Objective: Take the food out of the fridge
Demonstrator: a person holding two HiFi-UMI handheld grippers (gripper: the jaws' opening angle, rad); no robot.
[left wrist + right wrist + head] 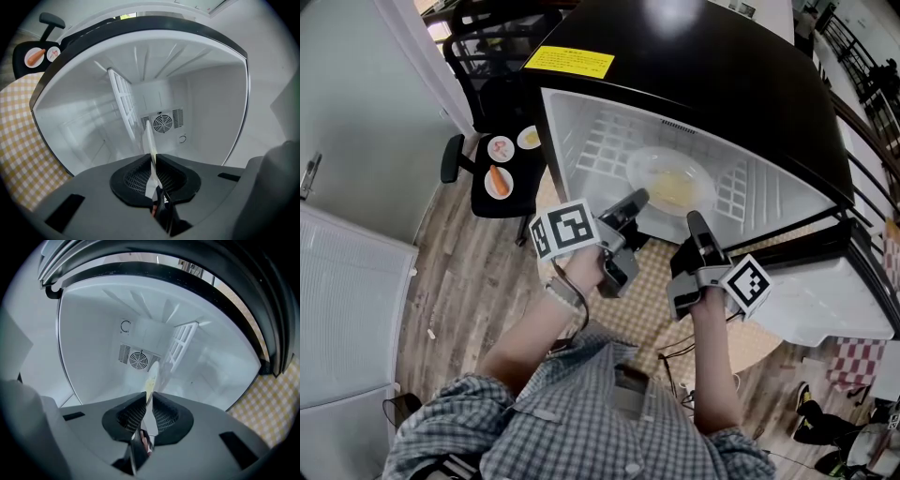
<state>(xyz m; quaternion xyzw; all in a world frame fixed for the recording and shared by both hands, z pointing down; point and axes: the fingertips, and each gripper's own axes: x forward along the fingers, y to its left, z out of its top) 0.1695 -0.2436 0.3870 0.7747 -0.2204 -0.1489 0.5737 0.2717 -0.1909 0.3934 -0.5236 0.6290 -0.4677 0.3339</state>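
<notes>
A clear plate point(670, 183) with pale yellow food lies inside the open white fridge point(581, 112). My left gripper point(636, 201) reaches in at the plate's left rim, and my right gripper point(696, 221) at its near right rim. In the left gripper view the plate point(150, 139) shows edge-on, and the left gripper point(153, 161) is shut on its rim. In the right gripper view the plate point(153, 377) also stands edge-on with yellow food on it, pinched in the right gripper point(147, 401).
A black chair point(502, 202) left of the fridge carries three small plates of food point(498, 182). The fridge door point(825, 300) hangs open at the right. A checked cloth point(649, 298) lies under the fridge front. A wire shelf point(123, 105) and a fan vent point(162, 123) are at the back.
</notes>
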